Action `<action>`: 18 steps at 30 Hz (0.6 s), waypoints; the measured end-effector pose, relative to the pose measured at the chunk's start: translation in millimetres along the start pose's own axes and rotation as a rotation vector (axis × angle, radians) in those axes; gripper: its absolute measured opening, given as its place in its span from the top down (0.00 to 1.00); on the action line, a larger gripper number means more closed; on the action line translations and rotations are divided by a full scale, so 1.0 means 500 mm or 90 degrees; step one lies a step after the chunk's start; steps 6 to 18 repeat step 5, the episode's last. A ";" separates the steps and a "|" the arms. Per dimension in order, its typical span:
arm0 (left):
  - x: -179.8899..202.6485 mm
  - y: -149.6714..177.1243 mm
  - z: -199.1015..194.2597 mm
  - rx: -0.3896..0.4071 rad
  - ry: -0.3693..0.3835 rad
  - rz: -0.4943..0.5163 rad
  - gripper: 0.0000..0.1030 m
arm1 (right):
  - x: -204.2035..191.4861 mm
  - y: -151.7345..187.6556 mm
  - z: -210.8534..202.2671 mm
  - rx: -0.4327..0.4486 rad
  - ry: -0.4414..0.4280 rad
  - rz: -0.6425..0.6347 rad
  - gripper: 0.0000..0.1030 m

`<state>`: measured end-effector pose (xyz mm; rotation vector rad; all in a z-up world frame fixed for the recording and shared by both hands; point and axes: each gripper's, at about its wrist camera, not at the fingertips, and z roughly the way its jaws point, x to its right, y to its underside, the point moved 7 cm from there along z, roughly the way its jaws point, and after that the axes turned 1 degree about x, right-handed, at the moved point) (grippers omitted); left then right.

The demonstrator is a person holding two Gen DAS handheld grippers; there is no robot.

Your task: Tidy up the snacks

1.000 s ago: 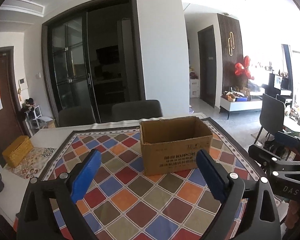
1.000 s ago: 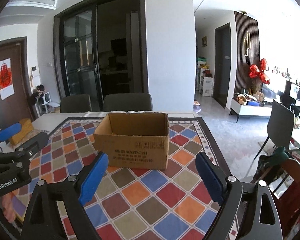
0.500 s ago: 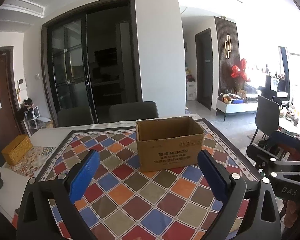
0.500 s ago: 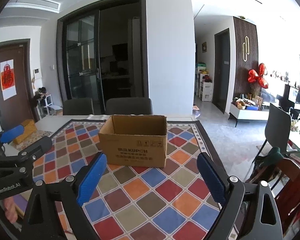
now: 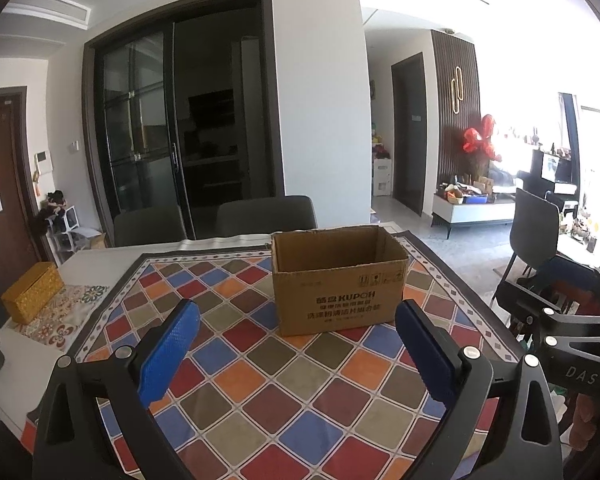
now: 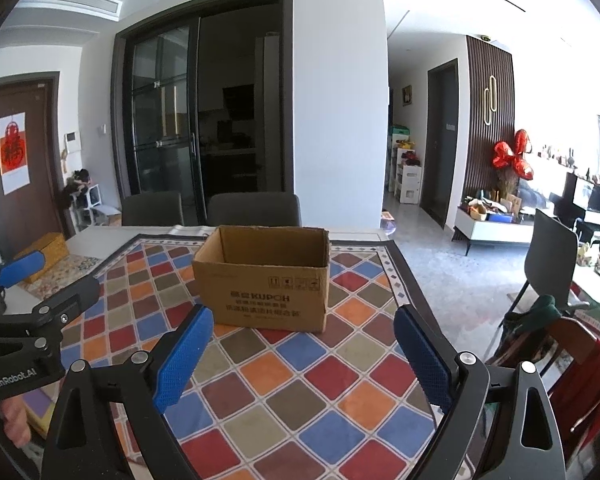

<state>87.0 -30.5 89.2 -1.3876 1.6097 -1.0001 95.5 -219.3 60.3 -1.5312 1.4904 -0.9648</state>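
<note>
Cardboard box (image 5: pixel 338 280) sits dead ahead of both empty, wide-open grippers, left gripper (image 5: pixel 296 344) and right gripper (image 6: pixel 302 350), long side facing them, neither seemingly nearer.

White walls (image 6: pixel 336 100), dark glass sliding doors (image 6: pixel 168 120), grey chairs (image 6: pixel 254 210) behind the table, sunlit lounge rightward.

An open brown cardboard box (image 5: pixel 338 280) stands on the checked multicoloured tablecloth (image 5: pixel 260 380) that covers the table, toward its far side. Behind the table two dark upholstered chairs (image 6: pixel 254 210) sit side by side, with dark glass sliding doors (image 6: pixel 180 120) behind them. A woven yellow rectangular box (image 5: pixel 32 292) lies at the table's left edge, well apart from the cardboard box.
</note>
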 end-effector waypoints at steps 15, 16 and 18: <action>0.000 -0.001 0.002 0.000 -0.005 -0.001 0.03 | -0.001 0.001 0.000 -0.004 -0.001 0.003 0.10; 0.000 -0.001 0.002 0.000 -0.005 -0.001 0.03 | -0.001 0.001 0.000 -0.004 -0.001 0.003 0.10; 0.000 -0.001 0.002 0.000 -0.005 -0.001 0.03 | -0.001 0.001 0.000 -0.004 -0.001 0.003 0.10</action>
